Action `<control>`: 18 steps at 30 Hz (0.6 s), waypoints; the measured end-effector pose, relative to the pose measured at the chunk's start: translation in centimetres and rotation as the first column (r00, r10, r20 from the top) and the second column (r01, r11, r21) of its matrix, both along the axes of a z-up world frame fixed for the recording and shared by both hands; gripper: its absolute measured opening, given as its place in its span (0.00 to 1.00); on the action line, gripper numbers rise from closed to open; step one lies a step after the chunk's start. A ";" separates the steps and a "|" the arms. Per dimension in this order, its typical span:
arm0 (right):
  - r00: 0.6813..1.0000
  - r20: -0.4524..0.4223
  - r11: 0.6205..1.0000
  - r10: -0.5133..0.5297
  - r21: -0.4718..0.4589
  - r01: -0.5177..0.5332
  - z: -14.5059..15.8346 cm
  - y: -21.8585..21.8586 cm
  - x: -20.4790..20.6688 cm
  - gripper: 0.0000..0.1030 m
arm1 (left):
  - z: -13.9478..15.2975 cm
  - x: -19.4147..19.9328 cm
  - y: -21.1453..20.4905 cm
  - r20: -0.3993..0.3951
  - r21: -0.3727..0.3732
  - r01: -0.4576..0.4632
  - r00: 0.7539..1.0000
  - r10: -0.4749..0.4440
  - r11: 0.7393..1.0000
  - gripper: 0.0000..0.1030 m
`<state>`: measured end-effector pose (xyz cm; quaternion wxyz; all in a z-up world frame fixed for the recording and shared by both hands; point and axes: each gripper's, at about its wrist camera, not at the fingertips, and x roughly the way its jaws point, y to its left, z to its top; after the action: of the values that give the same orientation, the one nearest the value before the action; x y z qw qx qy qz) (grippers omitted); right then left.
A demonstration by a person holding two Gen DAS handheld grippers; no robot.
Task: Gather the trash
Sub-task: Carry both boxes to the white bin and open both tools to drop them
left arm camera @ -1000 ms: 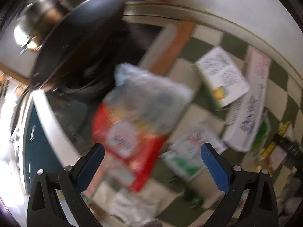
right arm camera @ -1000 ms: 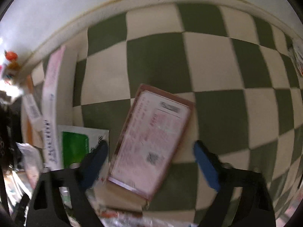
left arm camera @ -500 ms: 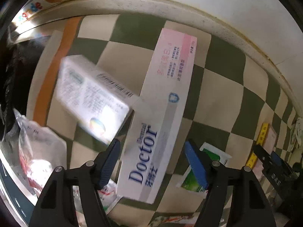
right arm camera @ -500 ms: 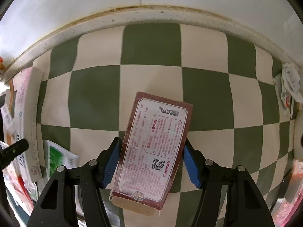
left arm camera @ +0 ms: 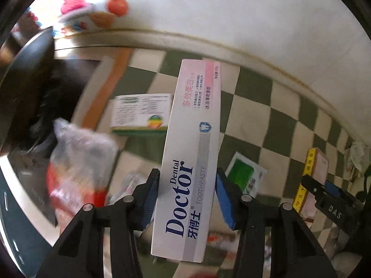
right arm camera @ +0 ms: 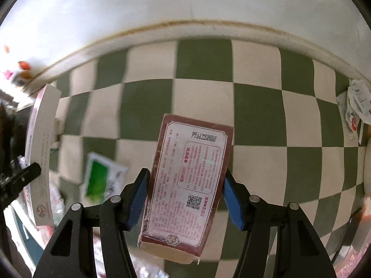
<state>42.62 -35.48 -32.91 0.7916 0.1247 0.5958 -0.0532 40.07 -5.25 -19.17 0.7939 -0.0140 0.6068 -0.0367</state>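
Observation:
My left gripper (left arm camera: 186,197) is shut on a long white and pink toothpaste box (left arm camera: 192,153) and holds it above the checkered cloth. My right gripper (right arm camera: 186,197) is shut on a dark red box (right arm camera: 187,180) with a pink label, also lifted. The toothpaste box also shows at the left of the right wrist view (right arm camera: 41,153). The red box and right gripper show at the right of the left wrist view (left arm camera: 313,180). A black bin (left arm camera: 30,88) with a dark bag stands at the left.
On the green and cream checkered cloth (right arm camera: 259,115) lie a white medicine box (left arm camera: 141,113), a green and white packet (right arm camera: 102,178), a red and clear plastic wrapper (left arm camera: 76,162) and crumpled paper (right arm camera: 357,106). A white wall (right arm camera: 185,4) bounds the far edge.
My left gripper moved right from the red wrapper to the toothpaste box, closed on it and lifted it. My right gripper closed on the red box and raised it.

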 end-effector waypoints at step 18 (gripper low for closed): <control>0.755 0.039 0.749 0.655 0.096 -0.655 9.3 41.8 -18.5 0.60 | -0.3 -32.0 33.5 0.021 -0.143 -0.633 0.767 0.641 0.761 0.42</control>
<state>24.11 6.29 -23.57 0.7534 -0.0506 0.6025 0.2586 8.05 28.26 -19.45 0.7768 -0.2685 0.5347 0.1962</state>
